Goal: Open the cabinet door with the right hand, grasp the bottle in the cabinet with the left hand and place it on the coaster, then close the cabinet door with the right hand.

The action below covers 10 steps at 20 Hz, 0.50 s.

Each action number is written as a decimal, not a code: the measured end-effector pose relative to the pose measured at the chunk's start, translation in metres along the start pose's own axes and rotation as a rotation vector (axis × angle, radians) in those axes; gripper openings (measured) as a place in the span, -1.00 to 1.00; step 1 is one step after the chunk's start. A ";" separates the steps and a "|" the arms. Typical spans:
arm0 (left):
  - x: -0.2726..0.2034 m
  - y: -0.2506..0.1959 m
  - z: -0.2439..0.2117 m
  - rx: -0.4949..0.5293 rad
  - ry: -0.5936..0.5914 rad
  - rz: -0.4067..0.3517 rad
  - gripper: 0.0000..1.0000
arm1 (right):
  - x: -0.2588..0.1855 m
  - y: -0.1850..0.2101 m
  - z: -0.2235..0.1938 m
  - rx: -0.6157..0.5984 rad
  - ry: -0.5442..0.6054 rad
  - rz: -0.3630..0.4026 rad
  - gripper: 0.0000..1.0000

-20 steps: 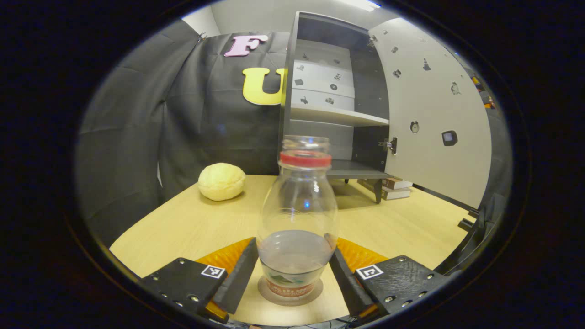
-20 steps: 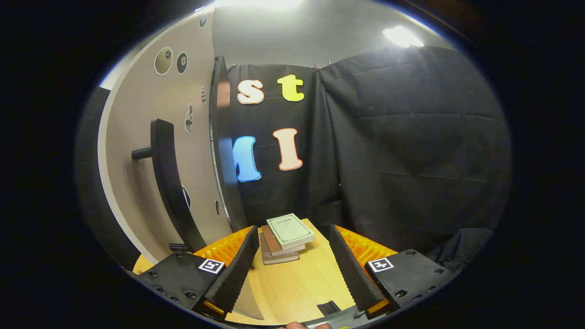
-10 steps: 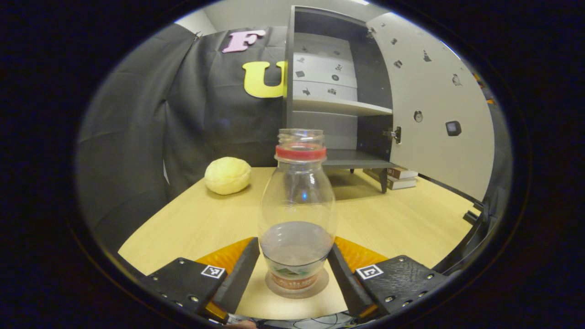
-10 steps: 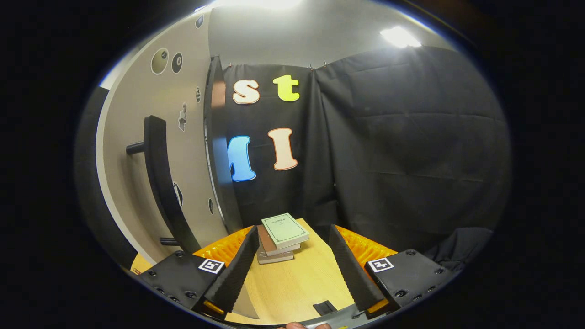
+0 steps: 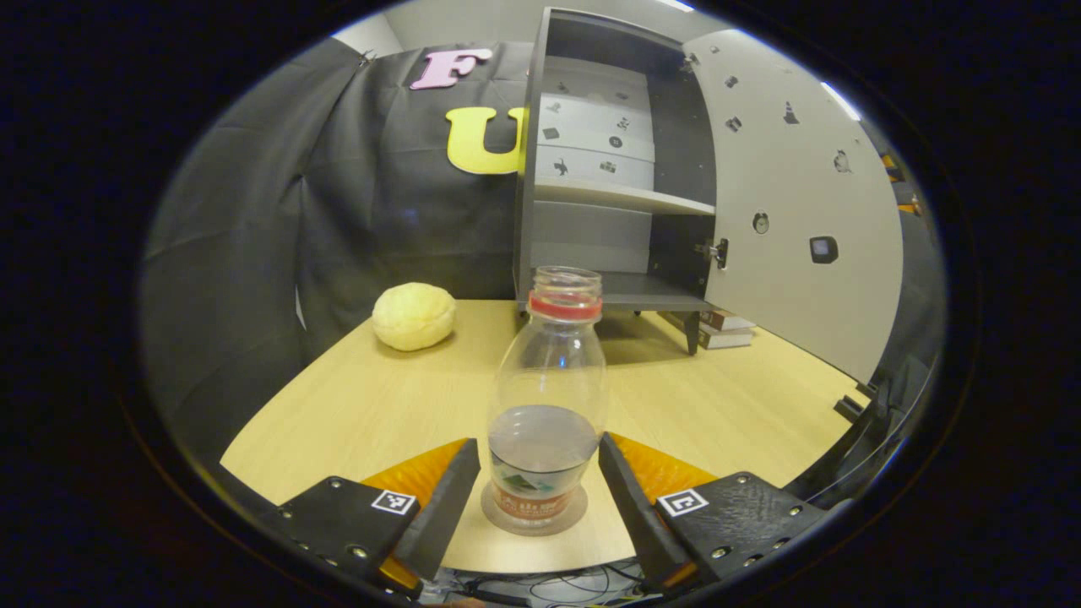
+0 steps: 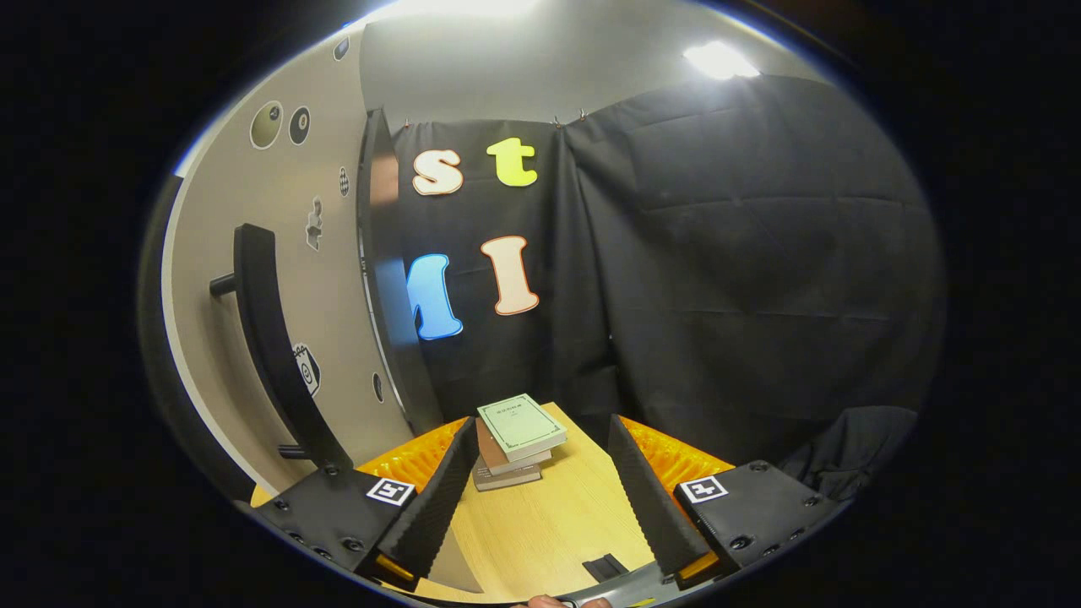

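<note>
Left gripper view: bottle (image 5: pixel 547 397) stands upright on the round coaster (image 5: pixel 534 520) near the front edge of the wooden table (image 5: pixel 372 405), part filled with clear liquid, no cap, red ring at the neck. Left gripper (image 5: pixel 538 492) jaws spread wide, one finger each side of the bottle base, narrow gaps visible on both sides, nothing held. Bare table top to the left and behind the bottle up to a yellow round bun-like thing (image 5: pixel 414 315) near the back wall. Cabinet (image 5: pixel 591 169) at the back, door (image 5: pixel 794 211) swung wide open to the right, lower shelf bare; free table between bottle and cabinet foot. Stack of books (image 5: pixel 722 329) partly seen under the cabinet

Right gripper view: right gripper (image 6: pixel 536 481) jaws wide apart, holding nothing, over bare table. Door outer face close on the left with its long dark curved handle (image 6: pixel 270 338) just beside the left finger, not touching as far as can be told. Door edge runs down toward the books (image 6: pixel 517 437) ahead between the fingers. Open room to the right up to the black cloth
</note>
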<state>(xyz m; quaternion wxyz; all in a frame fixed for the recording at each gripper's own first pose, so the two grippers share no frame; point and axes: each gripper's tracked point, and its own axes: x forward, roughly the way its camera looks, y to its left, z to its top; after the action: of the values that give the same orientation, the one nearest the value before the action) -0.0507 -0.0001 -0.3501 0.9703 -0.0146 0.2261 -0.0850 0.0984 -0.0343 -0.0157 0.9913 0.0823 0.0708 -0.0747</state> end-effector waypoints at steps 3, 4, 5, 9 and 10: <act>-0.016 0.003 0.012 -0.010 0.004 0.007 0.70 | 0.003 -0.001 0.001 0.009 -0.001 0.002 0.96; -0.024 0.005 0.020 -0.012 -0.008 0.010 0.82 | 0.003 -0.002 0.003 0.015 -0.002 0.000 0.96; -0.032 0.007 0.033 -0.013 -0.022 0.016 0.70 | 0.003 -0.001 0.004 0.022 -0.003 0.007 0.96; -0.073 0.015 0.096 -0.027 -0.117 0.036 0.70 | 0.007 0.006 0.016 0.032 -0.018 0.033 0.96; -0.077 0.019 0.113 -0.023 -0.141 0.045 0.70 | 0.009 0.009 0.018 0.032 -0.021 0.044 0.96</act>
<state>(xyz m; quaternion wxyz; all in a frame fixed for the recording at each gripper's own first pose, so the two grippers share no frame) -0.0659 0.0311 -0.2162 0.9852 -0.0264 0.1586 -0.0593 0.1109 -0.0297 0.0023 0.9919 0.0987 0.0575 -0.0549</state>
